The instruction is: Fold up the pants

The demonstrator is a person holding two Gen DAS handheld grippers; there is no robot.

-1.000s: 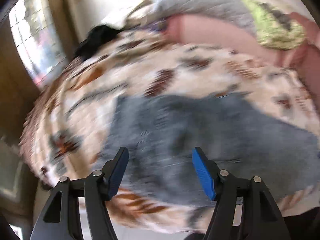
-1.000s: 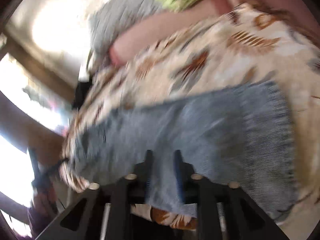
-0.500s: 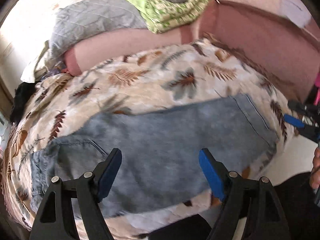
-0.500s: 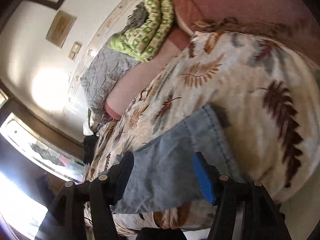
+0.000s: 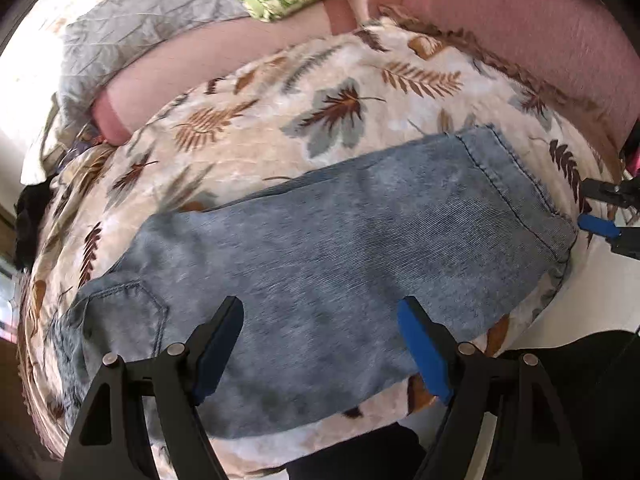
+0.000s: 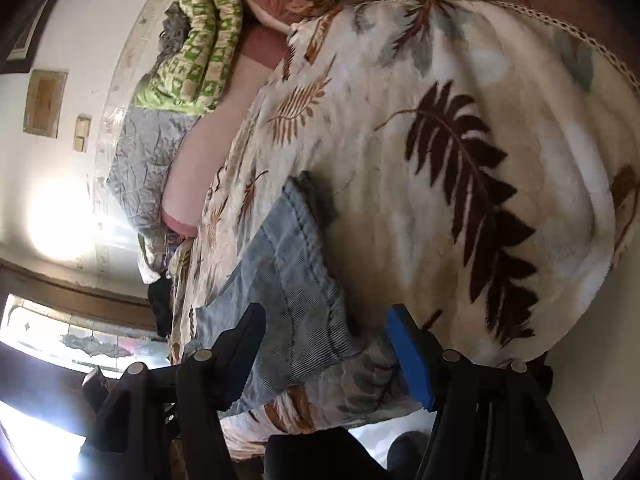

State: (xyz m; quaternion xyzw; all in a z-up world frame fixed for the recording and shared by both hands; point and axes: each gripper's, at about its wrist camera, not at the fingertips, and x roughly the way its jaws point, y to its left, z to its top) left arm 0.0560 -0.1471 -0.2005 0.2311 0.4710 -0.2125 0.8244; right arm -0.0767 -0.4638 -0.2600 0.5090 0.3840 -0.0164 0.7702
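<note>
Currently, faded ribbed-denim pants (image 5: 340, 240) lie flat, long axis left-right, hem rightward, on fleecy leaf-print blanket (image 5: 248, 148); left gripper (image 5: 320, 344) spread, right gripper (image 6: 324, 344) just opened, both empty.

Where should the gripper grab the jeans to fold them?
Probably the hem end of the jeans, coming from the bed's near edge. That end lies flat and free on the leaf blanket, right before the open right gripper, so it can lift over toward the pocket end.
</note>
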